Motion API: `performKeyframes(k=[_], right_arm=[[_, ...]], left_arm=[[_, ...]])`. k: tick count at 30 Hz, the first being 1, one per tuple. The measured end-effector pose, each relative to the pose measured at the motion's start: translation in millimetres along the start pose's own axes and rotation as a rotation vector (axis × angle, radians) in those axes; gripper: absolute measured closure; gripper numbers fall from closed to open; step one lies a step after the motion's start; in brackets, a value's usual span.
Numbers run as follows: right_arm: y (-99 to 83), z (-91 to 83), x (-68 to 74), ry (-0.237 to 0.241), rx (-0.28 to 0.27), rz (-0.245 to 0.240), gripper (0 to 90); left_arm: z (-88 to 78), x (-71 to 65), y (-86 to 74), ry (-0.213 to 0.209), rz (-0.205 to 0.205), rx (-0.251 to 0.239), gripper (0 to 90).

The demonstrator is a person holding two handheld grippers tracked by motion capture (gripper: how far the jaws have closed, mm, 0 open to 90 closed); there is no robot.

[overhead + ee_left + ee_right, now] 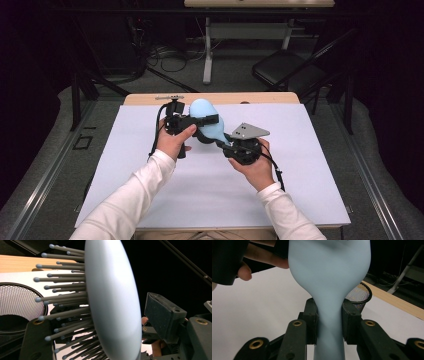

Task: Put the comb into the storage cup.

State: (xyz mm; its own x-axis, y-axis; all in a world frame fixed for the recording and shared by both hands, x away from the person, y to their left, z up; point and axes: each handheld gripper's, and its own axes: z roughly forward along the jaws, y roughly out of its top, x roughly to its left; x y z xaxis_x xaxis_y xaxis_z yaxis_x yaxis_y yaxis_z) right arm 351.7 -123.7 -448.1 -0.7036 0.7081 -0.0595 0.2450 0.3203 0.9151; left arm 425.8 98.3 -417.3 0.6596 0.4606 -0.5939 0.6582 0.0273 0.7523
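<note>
A light blue hairbrush (202, 111) is held above the white table sheet (150, 195). My right gripper (226, 143) is shut on its narrow handle (329, 322), with both pads pressed against it. My left gripper (206, 123) reaches in from the left and straddles the brush head (112, 302). Grey bristles (65, 280) point toward one of its jaws, while the smooth back faces the other pad (162, 312). A thin dark gap shows between that pad and the back, so the left gripper (100, 325) stands open around the head.
A black mesh cup (360, 293) stands on the sheet just under and behind the brush, and the same mesh cup (17, 302) appears beside the bristles. A small metal piece (170, 97) lies on the wooden far edge (270, 98). A black chair (285, 67) is beyond the table.
</note>
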Motion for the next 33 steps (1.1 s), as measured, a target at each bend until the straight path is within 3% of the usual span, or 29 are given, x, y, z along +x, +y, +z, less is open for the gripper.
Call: performKeyframes(k=[6,11,25,33], right_arm=[[-0.4,0.3,-0.3,0.004,0.004,0.001,69.7],[-0.7,0.9,0.2,0.007,0.003,0.0,69.7],[-1.9,2.0,1.5,0.012,0.005,-0.006,69.7],[-2.9,2.7,1.6,0.015,0.007,-0.009,69.8]], left_arm=[[-0.3,2.3,-0.1,-0.01,-0.009,0.013,30.9],[-1.1,2.9,-0.4,-0.018,-0.045,0.015,33.0],[-5.3,8.1,0.6,-0.039,-0.096,0.029,42.5],[-5.5,8.7,0.8,-0.048,-0.108,0.038,44.9]])
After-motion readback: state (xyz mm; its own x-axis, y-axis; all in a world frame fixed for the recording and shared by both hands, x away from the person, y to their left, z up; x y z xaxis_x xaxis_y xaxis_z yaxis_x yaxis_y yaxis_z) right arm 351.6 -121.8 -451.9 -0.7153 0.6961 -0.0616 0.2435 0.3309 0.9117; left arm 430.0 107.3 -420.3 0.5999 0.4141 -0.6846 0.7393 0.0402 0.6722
